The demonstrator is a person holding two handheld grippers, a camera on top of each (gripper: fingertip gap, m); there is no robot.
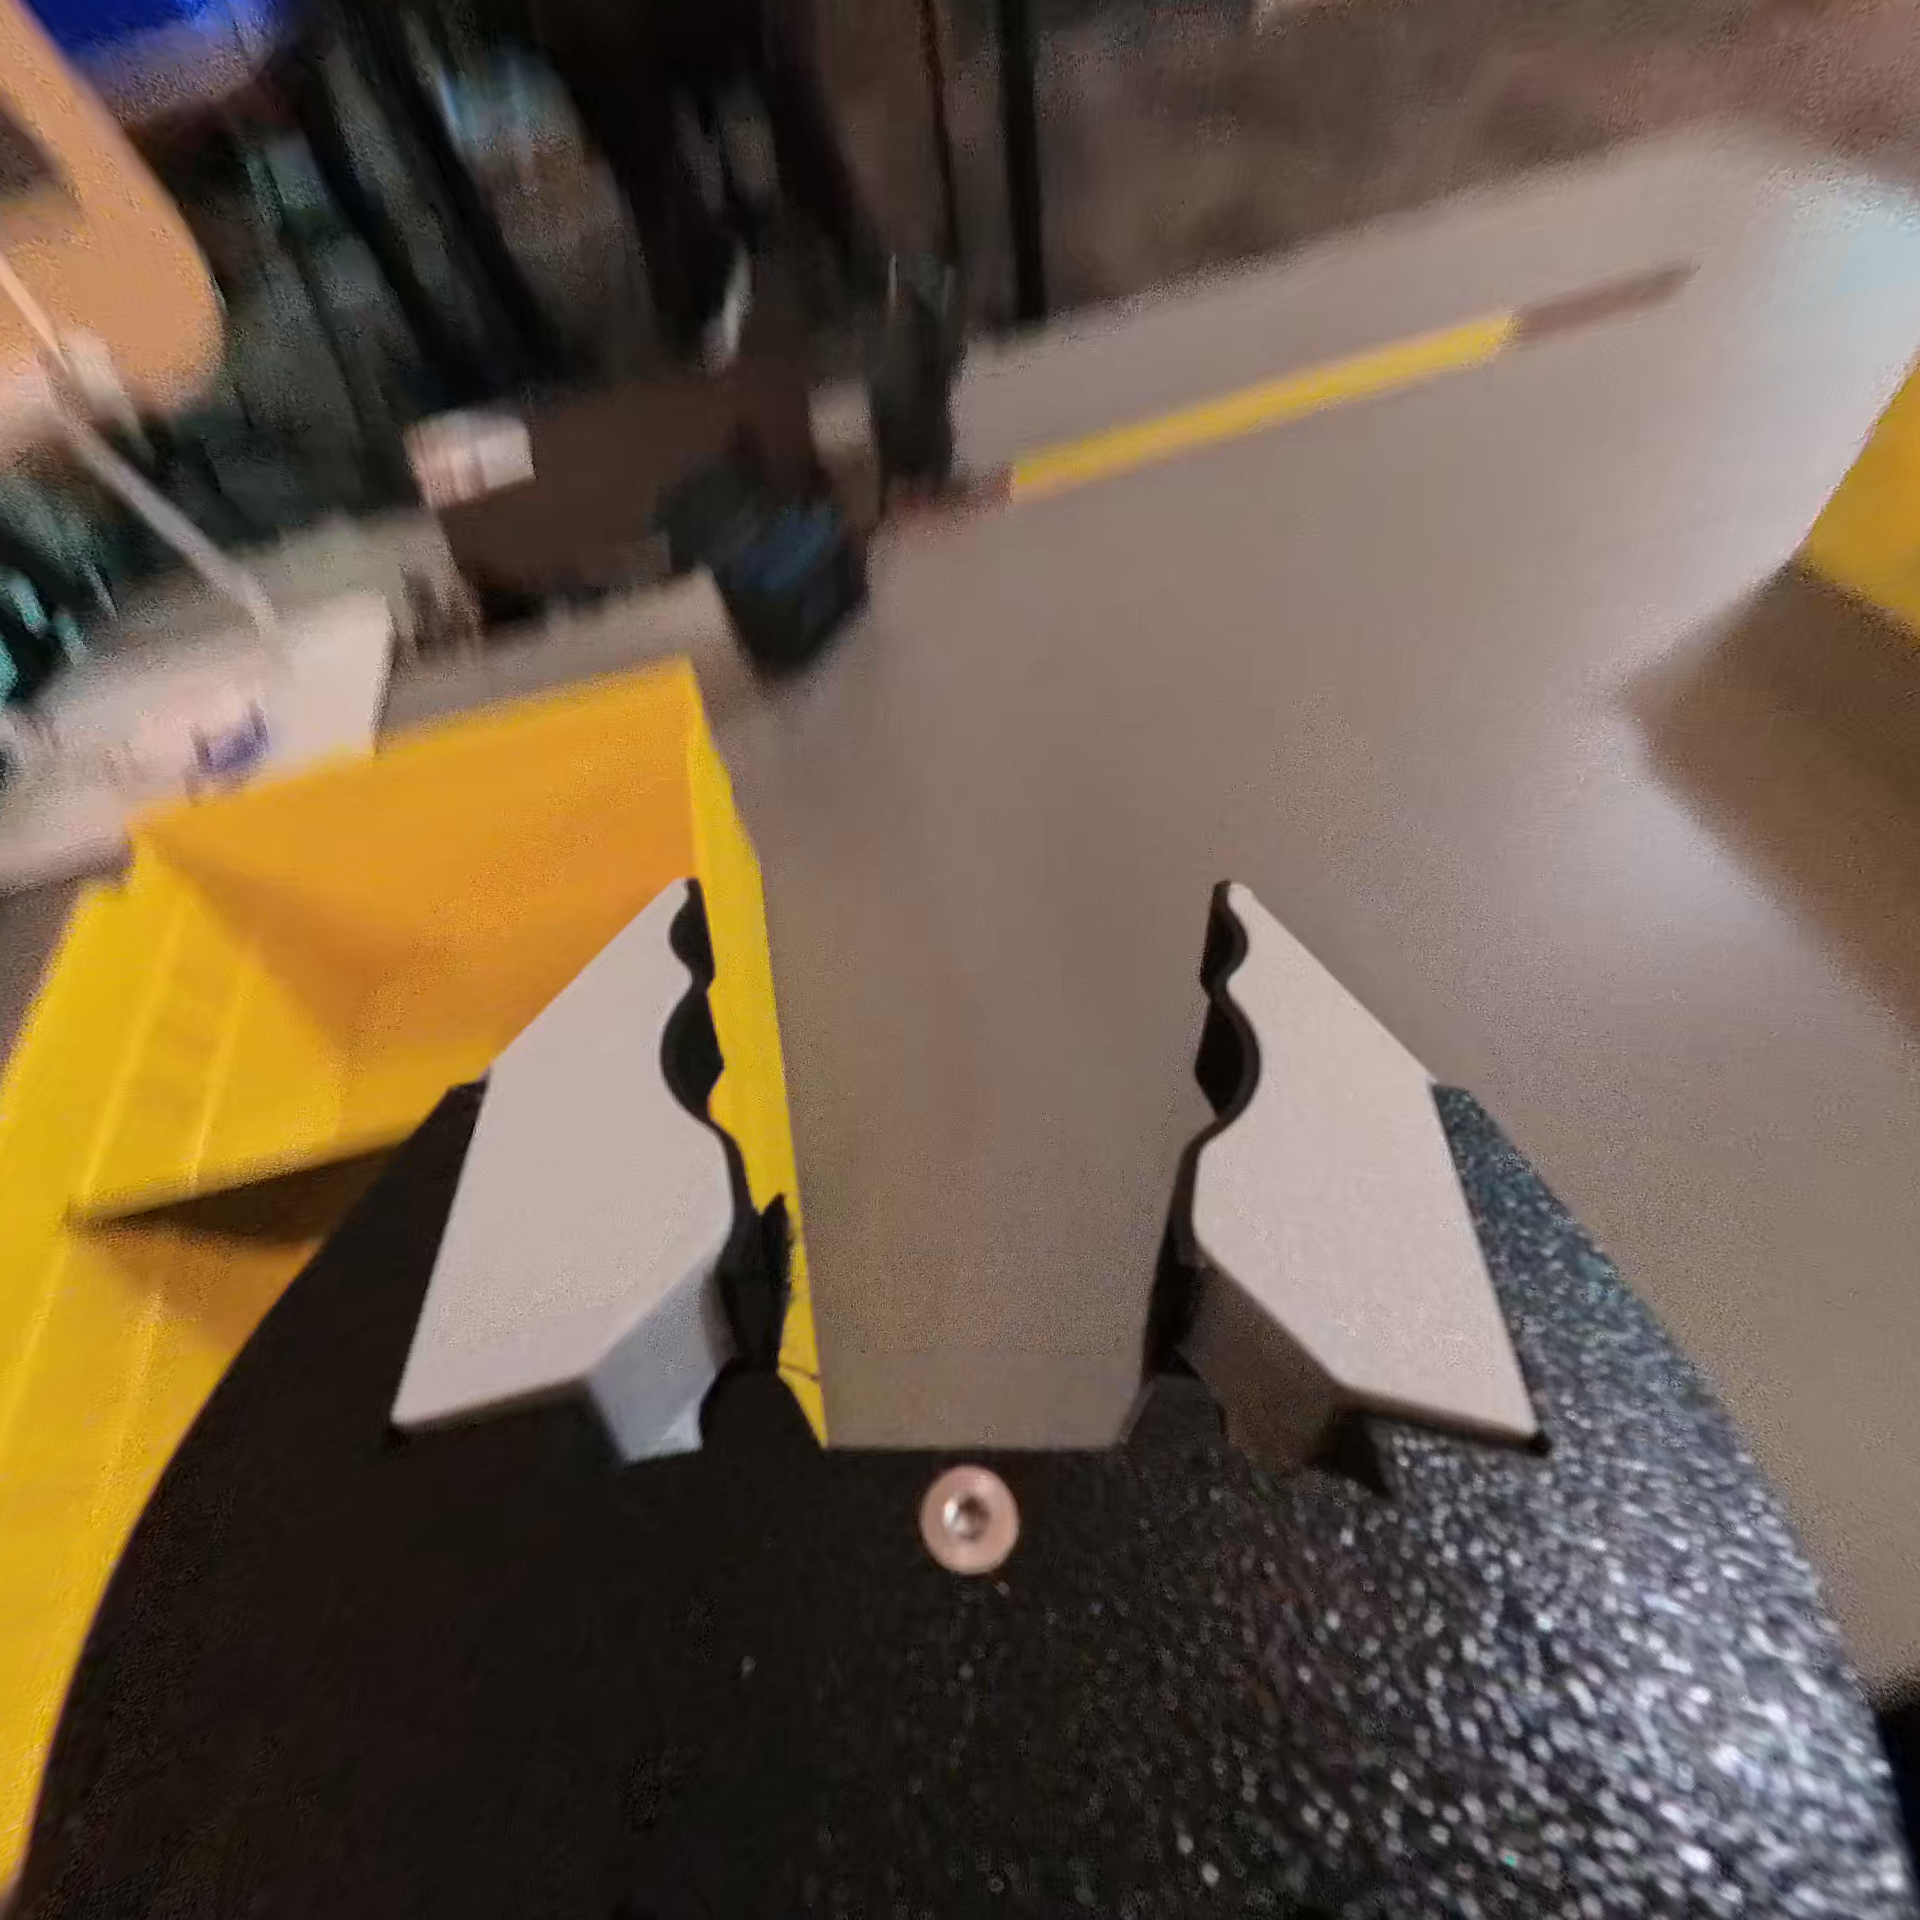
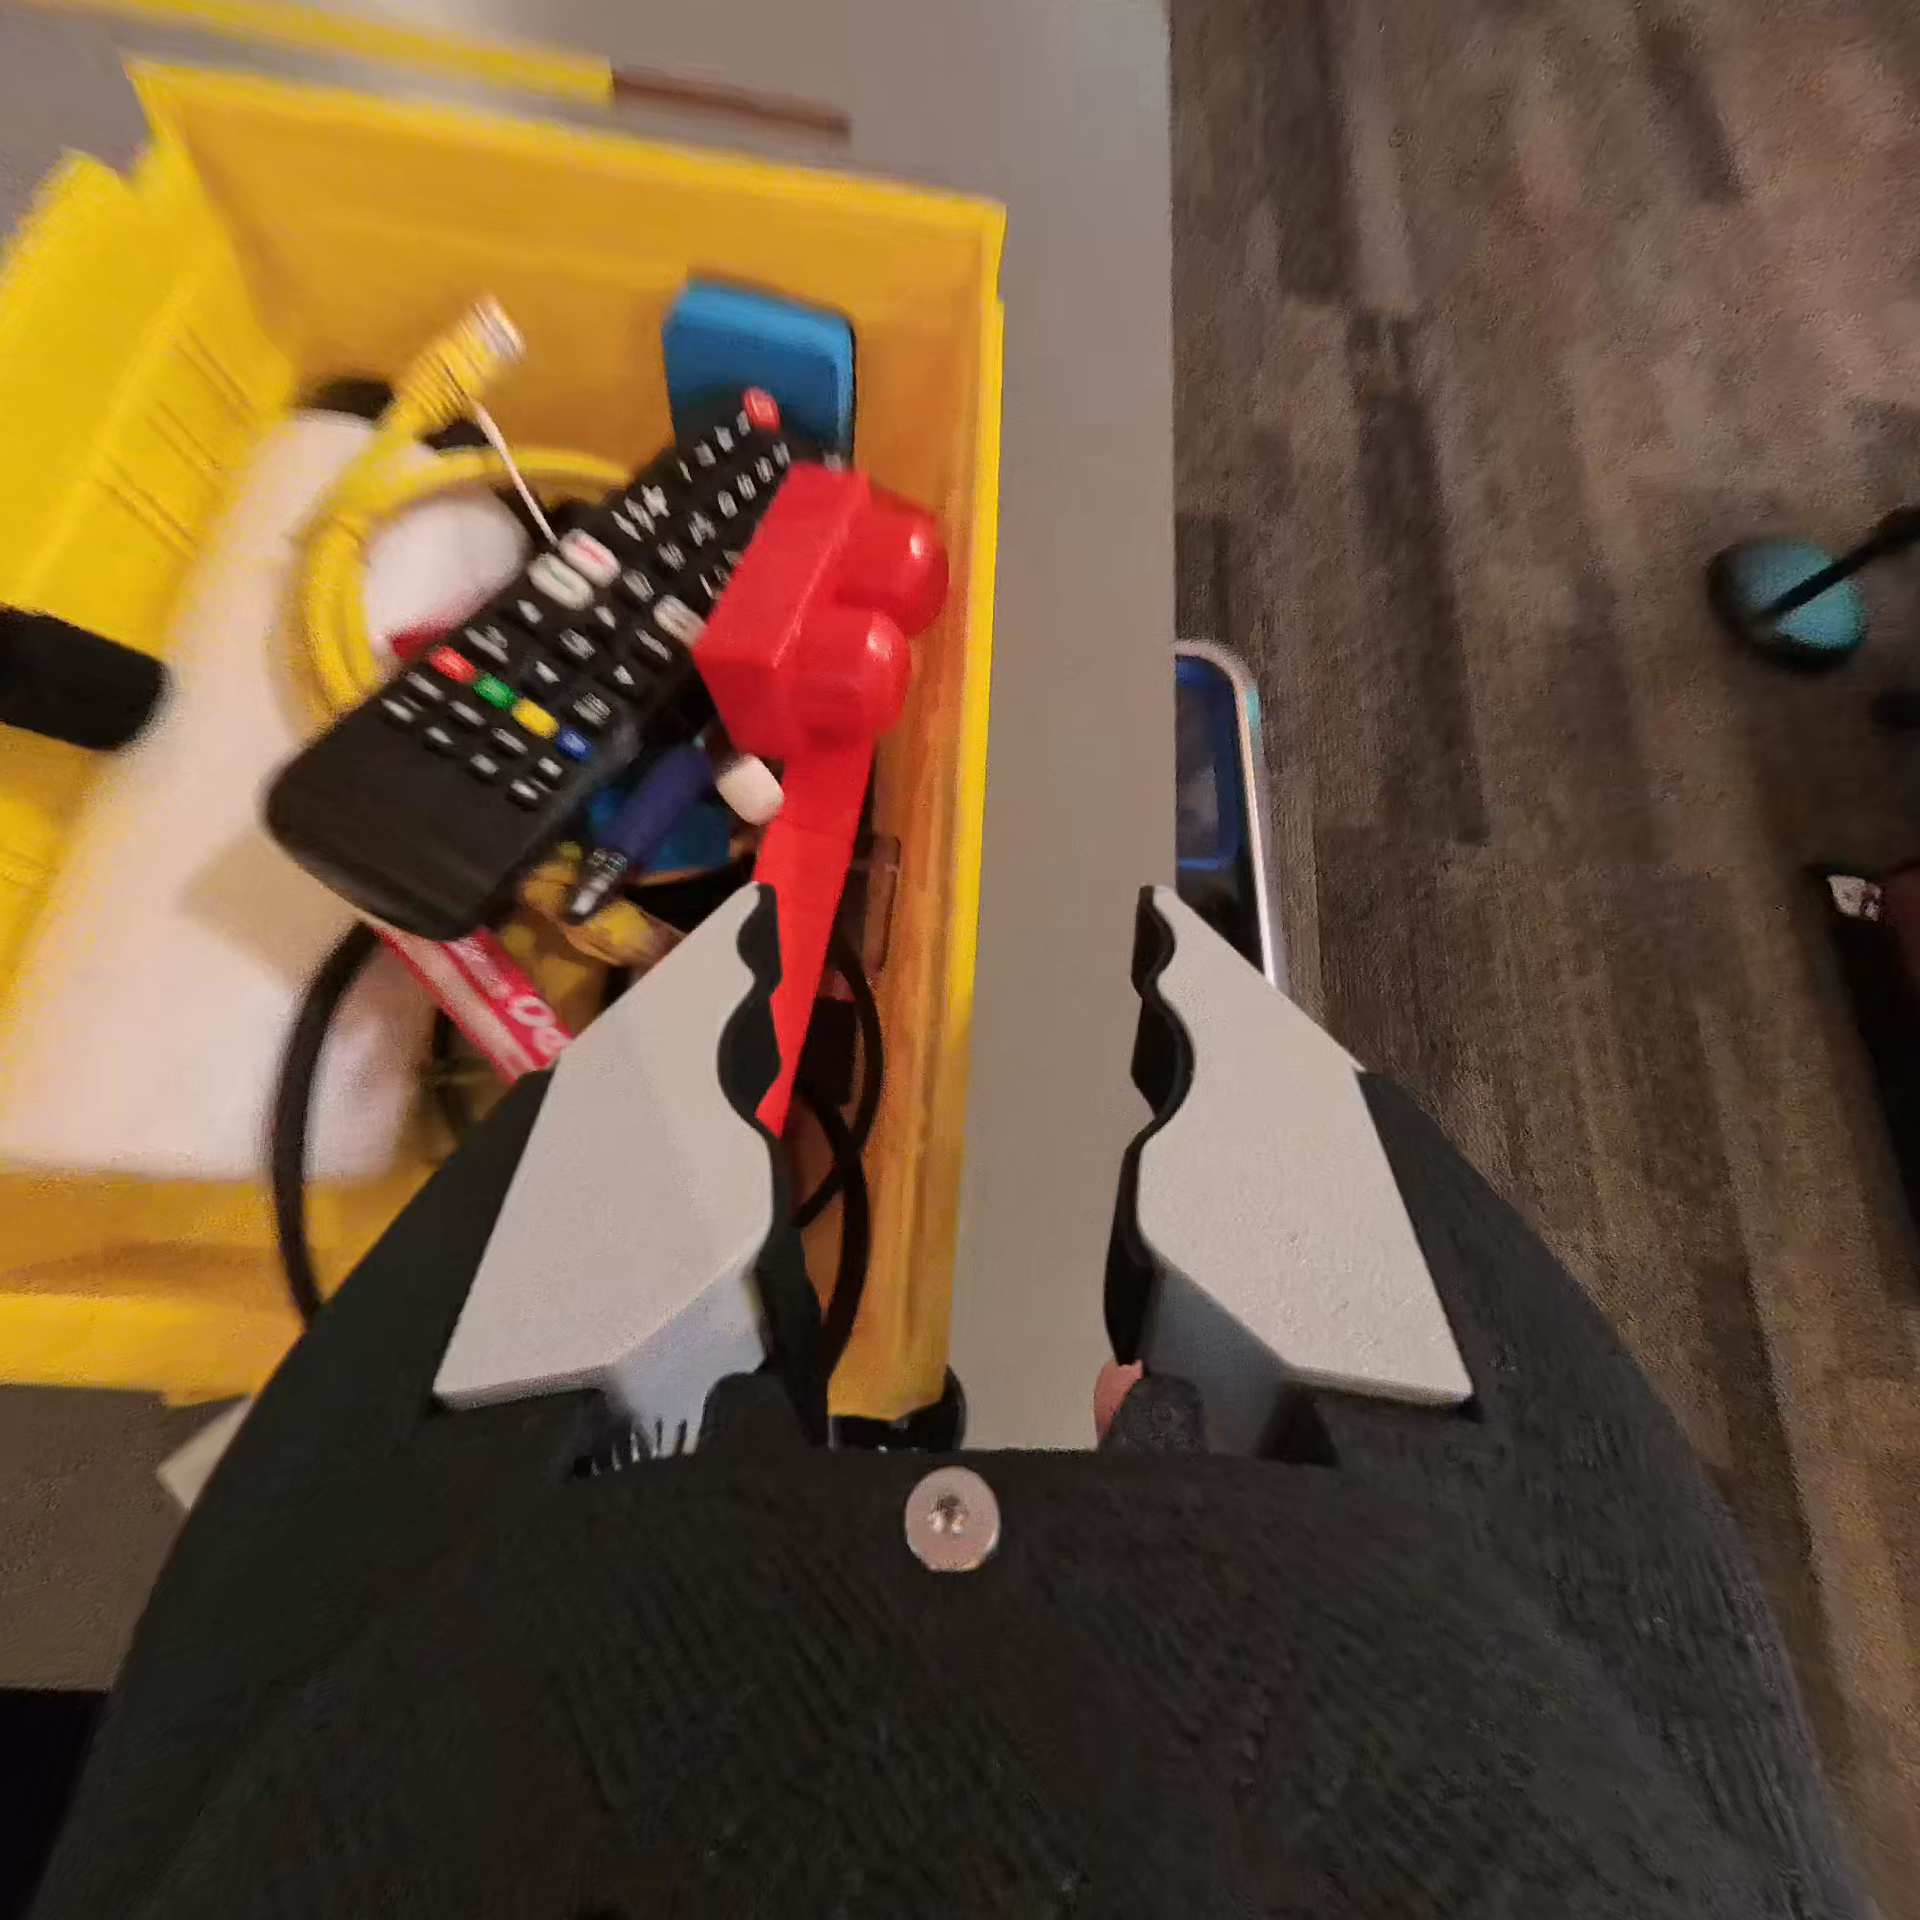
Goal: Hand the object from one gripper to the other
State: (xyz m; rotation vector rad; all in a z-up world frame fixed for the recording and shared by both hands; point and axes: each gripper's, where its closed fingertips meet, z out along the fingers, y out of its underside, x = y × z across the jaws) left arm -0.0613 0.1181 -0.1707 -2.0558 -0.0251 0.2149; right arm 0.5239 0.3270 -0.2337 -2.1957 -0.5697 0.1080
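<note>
In the right wrist view a yellow bin (image 2: 940, 436) holds a red toy block (image 2: 821, 613), a black remote control (image 2: 540, 675), a coiled yellow cable (image 2: 343, 561), a blue object (image 2: 758, 358) and other small items. My right gripper (image 2: 951, 904) is open and empty, above the bin's right wall and the grey table strip beside it. In the left wrist view my left gripper (image 1: 956, 904) is open and empty over the grey table (image 1: 1143, 727), just right of a yellow bin (image 1: 416, 862). That view is blurred.
The grey table (image 2: 1070, 623) ends at its right edge, with carpeted floor (image 2: 1558, 520) below. A yellow and brown strip (image 1: 1268, 400) lies across the table farther off. A second yellow bin corner (image 1: 1870, 509) shows at the right. Dark clutter (image 1: 790, 561) stands beyond the table. Spacing between my two grippers at the tips: around 60 cm.
</note>
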